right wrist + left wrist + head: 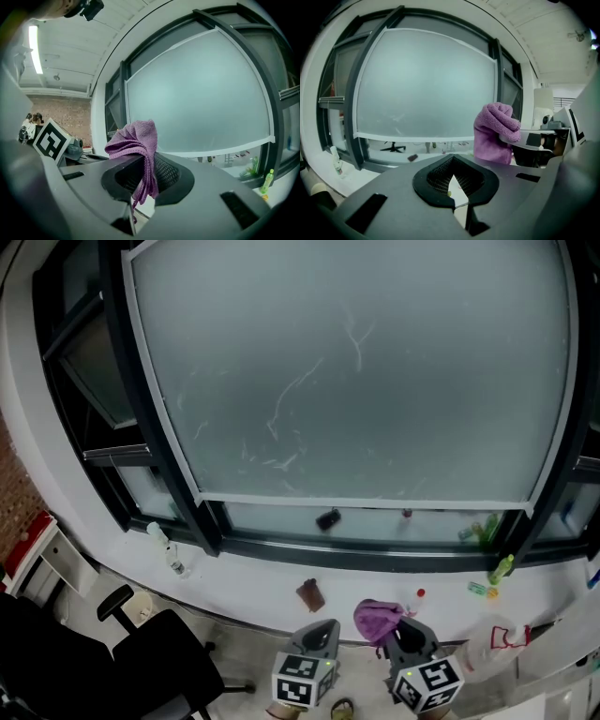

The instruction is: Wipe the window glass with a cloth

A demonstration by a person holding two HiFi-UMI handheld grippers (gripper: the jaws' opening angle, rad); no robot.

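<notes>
Right gripper (pixel 403 629) sits lowest in the head view, jaws clamped on a purple cloth (pixel 377 620); the right gripper view shows the fabric pinched by one fold, with the bulk bunched above the pads and a loose tail hanging below. Left gripper (pixel 323 627) is just beside it, jaws drawn nearly together with the tips meeting, nothing between them. Window glass (pixel 356 371) fills most of the field: one large frosted-looking pane marked with pale streaks (pixel 291 399), well ahead of both grippers and not yet touched by the cloth. Dark window frame (pixel 141 399) surrounds it. White sill (pixel 244 582) runs beneath. Black office chair (pixel 159 662) stands at lower left. Small items on the sill: a green bottle (pixel 502 568) at right, a pale bottle (pixel 159 538) at left, a brown object (pixel 310 594) near the middle. Judgement on the cloth: terry-type, light, soft and limp, no risk of damage; it will sag and fold under contact. The present mid-fold grip looks secure, though a fuller wad ahead of the jaw tips would likely press flatter against the pane.
</notes>
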